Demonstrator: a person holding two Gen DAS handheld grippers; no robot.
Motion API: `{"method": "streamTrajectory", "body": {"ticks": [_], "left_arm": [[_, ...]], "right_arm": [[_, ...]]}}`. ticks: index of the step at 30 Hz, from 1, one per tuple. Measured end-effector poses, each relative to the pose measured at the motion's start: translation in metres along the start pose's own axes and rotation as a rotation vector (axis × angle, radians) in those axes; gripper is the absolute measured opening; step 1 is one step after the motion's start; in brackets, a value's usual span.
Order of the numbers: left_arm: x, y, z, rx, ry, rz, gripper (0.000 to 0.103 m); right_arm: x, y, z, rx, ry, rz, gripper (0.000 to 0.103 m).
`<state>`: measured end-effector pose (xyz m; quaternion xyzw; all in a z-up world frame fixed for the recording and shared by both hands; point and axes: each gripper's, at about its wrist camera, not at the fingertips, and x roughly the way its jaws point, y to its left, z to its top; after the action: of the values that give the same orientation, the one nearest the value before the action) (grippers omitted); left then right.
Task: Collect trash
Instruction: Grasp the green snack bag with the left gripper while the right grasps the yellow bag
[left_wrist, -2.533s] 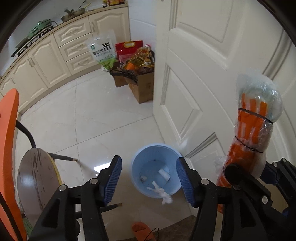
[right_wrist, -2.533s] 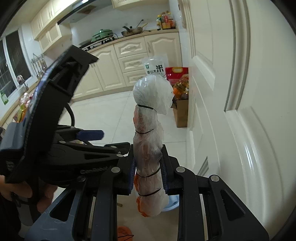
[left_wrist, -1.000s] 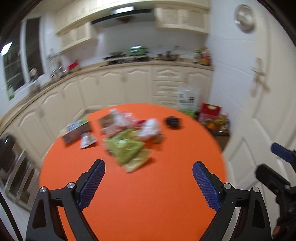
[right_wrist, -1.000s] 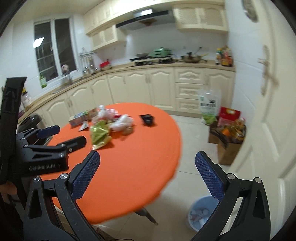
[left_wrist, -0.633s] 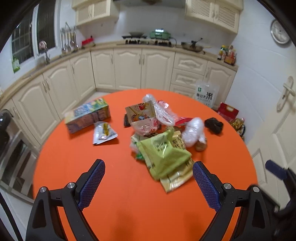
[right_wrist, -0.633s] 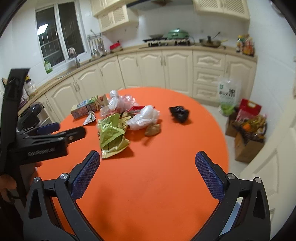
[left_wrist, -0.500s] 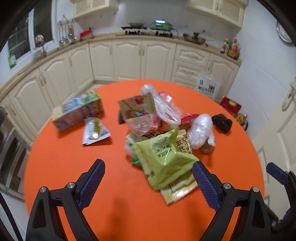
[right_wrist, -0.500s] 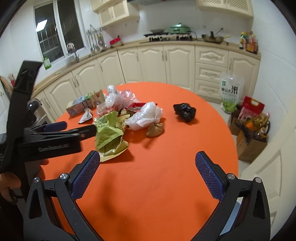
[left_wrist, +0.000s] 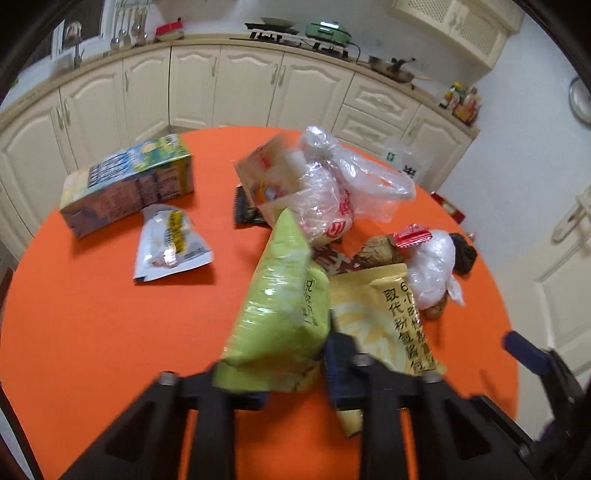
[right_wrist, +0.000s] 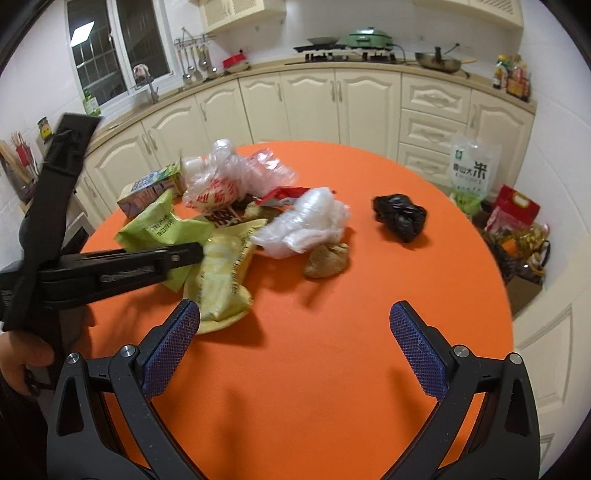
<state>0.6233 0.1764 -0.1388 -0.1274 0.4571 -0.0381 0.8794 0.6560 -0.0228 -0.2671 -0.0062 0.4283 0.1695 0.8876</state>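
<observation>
A pile of trash lies on the round orange table (left_wrist: 92, 314). My left gripper (left_wrist: 295, 373) is shut on the lower end of a light green snack bag (left_wrist: 280, 317), which stands tilted above the table; it also shows in the right wrist view (right_wrist: 155, 229). A yellow bag (left_wrist: 388, 317) lies beside it. Clear plastic bags (left_wrist: 332, 188), a white crumpled bag (right_wrist: 310, 218), a brown lump (right_wrist: 327, 260) and a black bag (right_wrist: 400, 216) lie further on. My right gripper (right_wrist: 295, 347) is open and empty above bare table.
A printed carton (left_wrist: 125, 188) and a small white packet (left_wrist: 170, 243) lie at the table's left. Cream kitchen cabinets (right_wrist: 332, 107) run behind. A rice bag (right_wrist: 471, 173) and a box of goods (right_wrist: 524, 254) stand on the floor at right, by a white door (left_wrist: 565, 266).
My left gripper moved in to the pile and closed on the green snack bag, lifting its end. My right gripper stayed open and came slightly closer over the table.
</observation>
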Motion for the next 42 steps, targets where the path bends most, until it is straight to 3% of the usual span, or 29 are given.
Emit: {"method": "streamTrajectory", "body": {"ticks": [5, 8, 11, 13, 15, 24, 38, 42], "left_arm": [[-0.019, 0.032, -0.012, 0.016, 0.001, -0.003, 0.008], [-0.035, 0.045, -0.022, 0.027, -0.005, 0.014, 0.008], [-0.046, 0.047, -0.032, 0.029, -0.003, 0.019, 0.008], [-0.056, 0.047, -0.037, 0.037, -0.006, 0.023, 0.008], [-0.063, 0.038, -0.042, 0.042, -0.012, 0.019, 0.008], [-0.093, -0.014, -0.069, 0.103, -0.039, -0.007, 0.008], [-0.103, -0.136, -0.115, 0.254, -0.012, -0.060, 0.008], [-0.104, -0.177, -0.126, 0.316, 0.003, -0.079, 0.008]], "right_arm": [[0.027, 0.026, 0.010, -0.054, 0.044, 0.056, 0.103], [0.049, 0.032, 0.015, -0.061, 0.083, 0.041, 0.093], [0.061, 0.031, 0.014, -0.045, 0.107, 0.046, 0.051], [0.058, 0.034, 0.011, -0.064, 0.100, 0.038, 0.043], [0.052, 0.035, 0.009, -0.071, 0.092, 0.044, 0.016], [-0.008, 0.031, -0.018, -0.083, 0.021, 0.111, 0.012], [-0.102, -0.052, -0.083, 0.034, -0.035, 0.116, 0.011], [-0.131, -0.072, -0.093, 0.043, -0.074, 0.083, 0.011]]}}
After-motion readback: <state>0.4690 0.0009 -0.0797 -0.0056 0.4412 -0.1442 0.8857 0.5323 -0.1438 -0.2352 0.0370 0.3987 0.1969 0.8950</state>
